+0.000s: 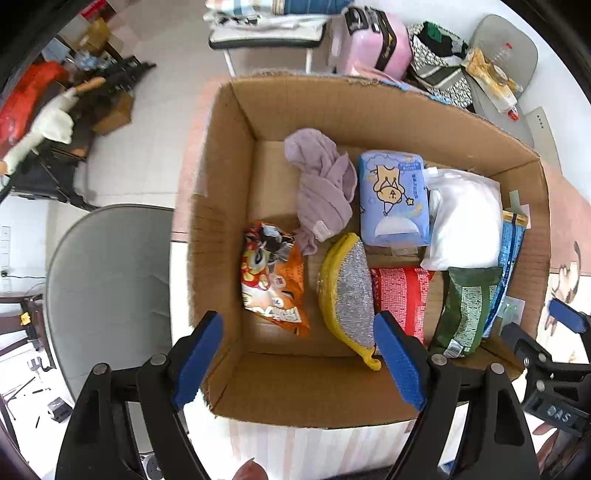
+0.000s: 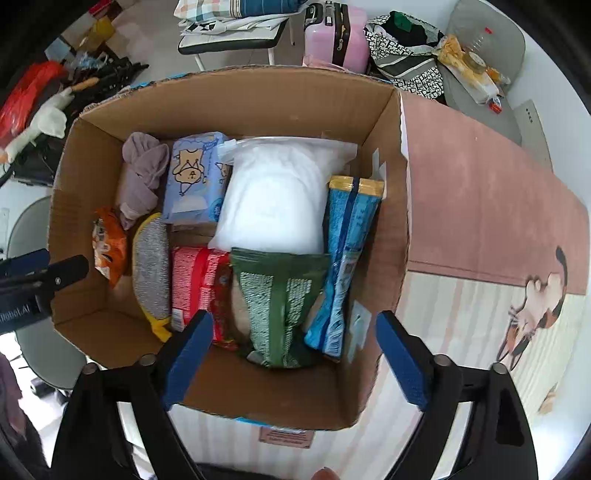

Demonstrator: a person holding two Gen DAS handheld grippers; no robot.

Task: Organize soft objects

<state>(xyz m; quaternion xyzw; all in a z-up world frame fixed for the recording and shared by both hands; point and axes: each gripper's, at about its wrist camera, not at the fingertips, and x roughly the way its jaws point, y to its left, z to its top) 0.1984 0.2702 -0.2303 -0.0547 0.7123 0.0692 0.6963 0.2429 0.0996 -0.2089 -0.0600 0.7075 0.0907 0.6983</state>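
Observation:
An open cardboard box (image 1: 229, 122) (image 2: 384, 122) holds several soft things: a lilac towel (image 1: 321, 184) (image 2: 142, 173), a blue tissue pack (image 1: 393, 195) (image 2: 192, 177), a white pillow bag (image 1: 465, 218) (image 2: 273, 199), an orange snack bag (image 1: 271, 277) (image 2: 109, 247), a yellow-and-silver scrubber (image 1: 351, 288) (image 2: 151, 266), a red pack (image 1: 402, 295) (image 2: 195, 280), a green bag (image 1: 467, 310) (image 2: 280, 306) and a blue pack (image 2: 347, 251). My left gripper (image 1: 299, 362) is open and empty above the box's near left. My right gripper (image 2: 295, 362) is open and empty above the near right.
The box stands on a table with a pink-and-striped cloth (image 2: 480, 184). A grey chair (image 1: 110, 288) stands to the left. Behind are a pink suitcase (image 1: 373, 40), a patterned bag (image 2: 406, 62) and a stool with folded cloth (image 1: 266, 22).

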